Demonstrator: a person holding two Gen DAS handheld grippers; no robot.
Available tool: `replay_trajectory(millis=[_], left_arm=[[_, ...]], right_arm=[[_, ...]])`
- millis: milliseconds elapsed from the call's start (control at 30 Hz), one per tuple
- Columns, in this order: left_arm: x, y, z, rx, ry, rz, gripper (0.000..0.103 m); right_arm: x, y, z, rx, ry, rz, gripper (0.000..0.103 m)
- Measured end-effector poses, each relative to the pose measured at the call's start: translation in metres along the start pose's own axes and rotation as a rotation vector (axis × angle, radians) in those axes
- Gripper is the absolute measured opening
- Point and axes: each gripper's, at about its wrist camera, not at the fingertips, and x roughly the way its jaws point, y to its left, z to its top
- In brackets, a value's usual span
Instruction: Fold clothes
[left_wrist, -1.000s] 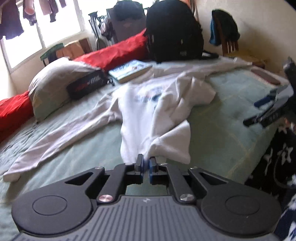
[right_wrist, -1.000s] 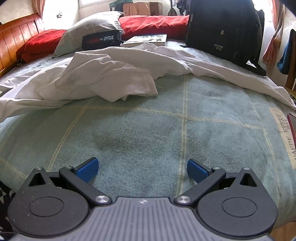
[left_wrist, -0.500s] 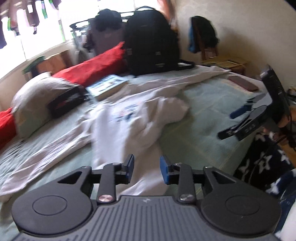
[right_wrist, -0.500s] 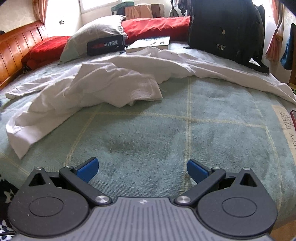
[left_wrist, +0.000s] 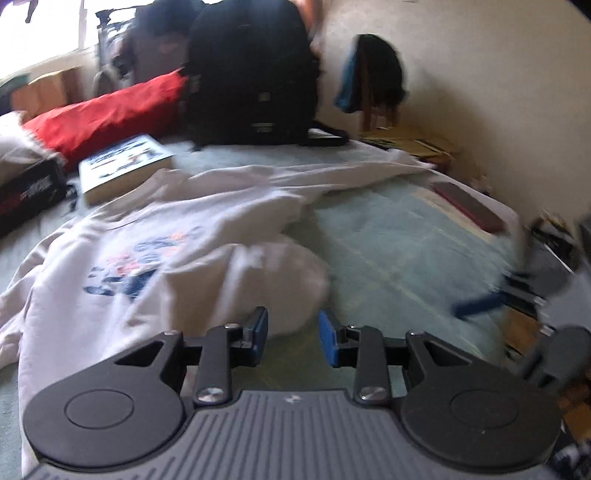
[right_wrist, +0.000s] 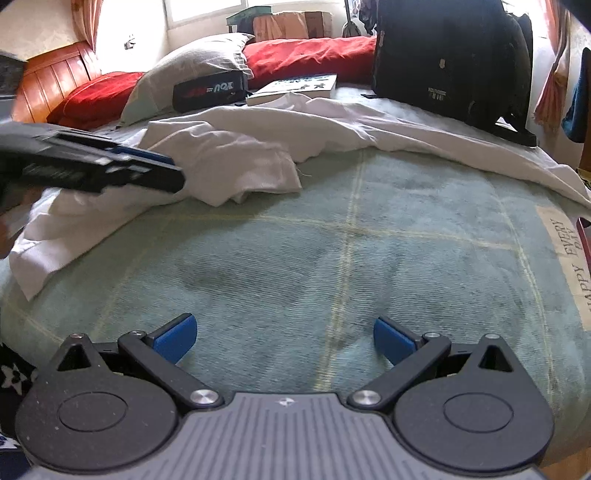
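Left claw (left_wrist: 291, 328): blue pads parted, nothing between them, hovering over the crumpled hem of the white long-sleeved shirt (left_wrist: 155, 258). Shirt sprawls on the green bed cover (right_wrist: 332, 258), one sleeve trailing right, hem lump rucked up. Not folded. Right claw (right_wrist: 284, 338): released wide, over bare cover. Judged step: flattening; next needs a pinch on that rucked hem.
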Motion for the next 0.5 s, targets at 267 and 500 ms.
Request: replay_trajectory(millis=[267, 500], left_arm=[[0.023, 0.063, -0.003, -0.152, 0.055, 0.192, 0.031], [-0.012, 0.038, -0.017, -0.041, 0.018, 0.2, 0.049]], right_arm=[[0.007, -0.001, 0.005, -0.012, -0.005, 0.025, 0.103], [0.015, -0.006, 0.025, 0.039, -0.004, 0.129, 0.103]])
